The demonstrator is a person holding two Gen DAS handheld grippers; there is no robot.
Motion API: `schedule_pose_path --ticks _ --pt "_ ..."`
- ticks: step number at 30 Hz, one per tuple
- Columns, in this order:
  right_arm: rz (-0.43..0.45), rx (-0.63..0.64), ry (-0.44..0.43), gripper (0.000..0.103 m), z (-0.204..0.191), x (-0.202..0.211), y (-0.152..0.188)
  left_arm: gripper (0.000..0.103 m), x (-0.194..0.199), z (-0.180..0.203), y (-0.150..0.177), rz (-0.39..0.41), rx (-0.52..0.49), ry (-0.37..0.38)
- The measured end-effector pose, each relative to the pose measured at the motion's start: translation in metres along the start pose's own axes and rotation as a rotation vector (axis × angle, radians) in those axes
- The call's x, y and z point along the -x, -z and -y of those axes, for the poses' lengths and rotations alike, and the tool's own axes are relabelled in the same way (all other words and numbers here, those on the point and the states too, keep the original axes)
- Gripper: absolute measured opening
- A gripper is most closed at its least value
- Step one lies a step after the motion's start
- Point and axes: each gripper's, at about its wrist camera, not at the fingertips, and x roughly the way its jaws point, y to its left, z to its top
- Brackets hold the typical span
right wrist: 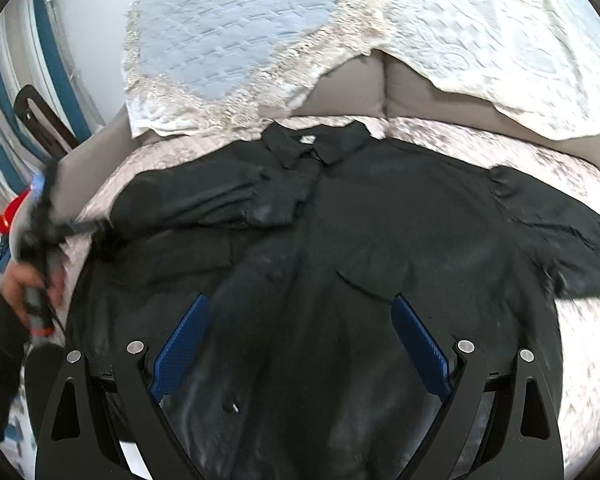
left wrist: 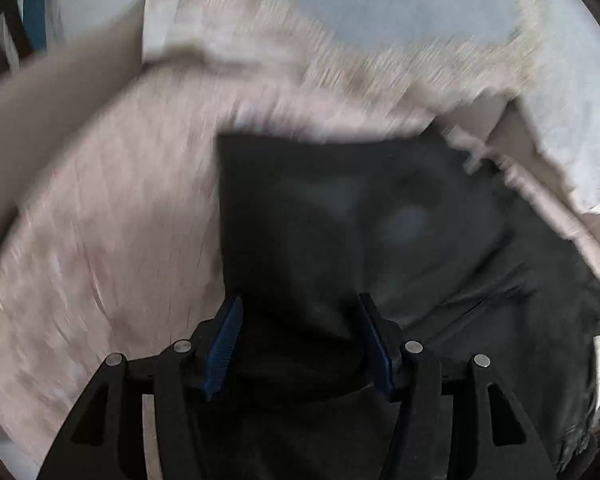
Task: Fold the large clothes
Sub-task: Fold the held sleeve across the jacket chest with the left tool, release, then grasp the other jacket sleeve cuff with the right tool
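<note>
A large black collared shirt [right wrist: 340,220] lies spread front-up on a pale pink quilted cover [right wrist: 580,340], collar [right wrist: 320,144] at the far side. Its left sleeve [right wrist: 204,196] is folded in across the chest; the right sleeve [right wrist: 560,232] sticks out sideways. My right gripper [right wrist: 299,299] hovers open over the shirt's lower front, nothing between its blue pads [right wrist: 180,344]. In the blurred left wrist view my left gripper [left wrist: 300,300] stands open, pointing down at the black fabric [left wrist: 320,220], which fills the gap between the pads without being pinched. A hand [right wrist: 20,280] holds that gripper at the shirt's left edge.
A cream lace throw [right wrist: 480,40] and a light blue quilted cloth [right wrist: 220,40] drape over the beige sofa back [right wrist: 360,88] behind the shirt. Blue-and-white striped material [right wrist: 4,80] and a dark frame [right wrist: 40,120] stand at the far left. Pink cover shows left of the shirt [left wrist: 100,220].
</note>
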Motion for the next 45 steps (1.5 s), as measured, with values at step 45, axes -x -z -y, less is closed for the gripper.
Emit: schedule_pose_path --ticks 45 --pt "0.156 -0.803 0.237 0.079 0.361 0.084 0.068 0.060 0.016 0.189 0.069 0.059 -0.304 0.104"
